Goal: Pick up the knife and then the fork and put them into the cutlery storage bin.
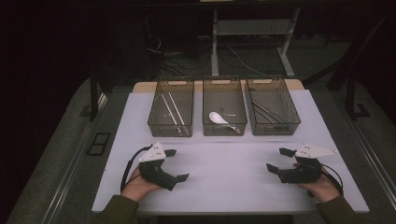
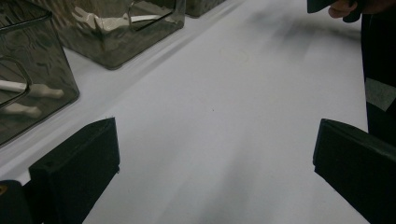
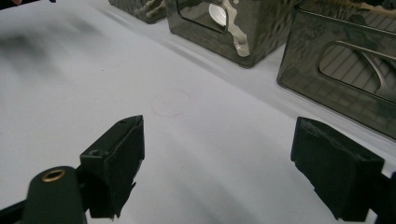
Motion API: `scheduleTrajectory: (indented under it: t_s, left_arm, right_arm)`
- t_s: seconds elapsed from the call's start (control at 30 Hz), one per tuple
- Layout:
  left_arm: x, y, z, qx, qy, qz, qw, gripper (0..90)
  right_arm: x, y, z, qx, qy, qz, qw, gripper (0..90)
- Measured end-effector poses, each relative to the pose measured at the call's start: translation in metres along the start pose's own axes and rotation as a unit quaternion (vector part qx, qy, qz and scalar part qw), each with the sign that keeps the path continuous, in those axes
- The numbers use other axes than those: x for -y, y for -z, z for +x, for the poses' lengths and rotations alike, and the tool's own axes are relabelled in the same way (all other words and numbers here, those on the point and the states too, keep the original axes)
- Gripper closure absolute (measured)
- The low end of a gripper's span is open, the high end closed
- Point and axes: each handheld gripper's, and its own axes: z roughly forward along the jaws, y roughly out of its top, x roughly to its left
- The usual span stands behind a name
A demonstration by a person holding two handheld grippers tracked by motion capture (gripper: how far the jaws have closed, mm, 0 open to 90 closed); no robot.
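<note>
Jaws on both sides stand wide apart w/ nothing between them. Left gripper rests low over the near left of the desk, pointing inward toward the middle; right gripper mirrors it at the near right, pointing back toward the left one. In each gripper view the two black jaws frame bare white desk, no item in reach.

Nearest things are three smoky see-through bins in a row along the far edge. Left bin holds a pair of pale chopsticks lying lengthwise. Middle bin holds a white spoon, bowl toward the left, handle running to the near right corner. Right bin holds dark utensils, prob. metal, too dim to tell apart. All bins well apart from both grippers.

Step, as I read it: start or rest pose, hands parked, nothing picked yet. Next move prob. calls for one gripper to go forward over a bin rim, tip down, and close on a thin item; chopsticks and spoon handle lie flat, so approach needs to be steep and careful of the bin walls.

Desk top is plain white, matte, w/ a faint ring mark. Room beyond is dark: grey floor, desk legs and loose cables at the back.
</note>
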Motion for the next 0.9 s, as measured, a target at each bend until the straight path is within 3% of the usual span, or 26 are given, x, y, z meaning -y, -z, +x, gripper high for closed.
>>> scheduleTrajectory:
  t_s: [0.63, 0.9]
  left_arm:
    - [0.0002, 0.0006, -0.0014, -0.003, -0.004, 0.002, 1.0, 0.0]
    - [0.0002, 0.0007, -0.001, -0.003, -0.003, 0.001, 1.0, 0.0]
  right_arm:
    - [0.008, 0.0066, -0.0024, -0.005, -0.031, -0.003, 0.9995, 9.5]
    - [0.0079, 0.0067, -0.0027, -0.004, -0.029, -0.005, 0.9996, 9.5]
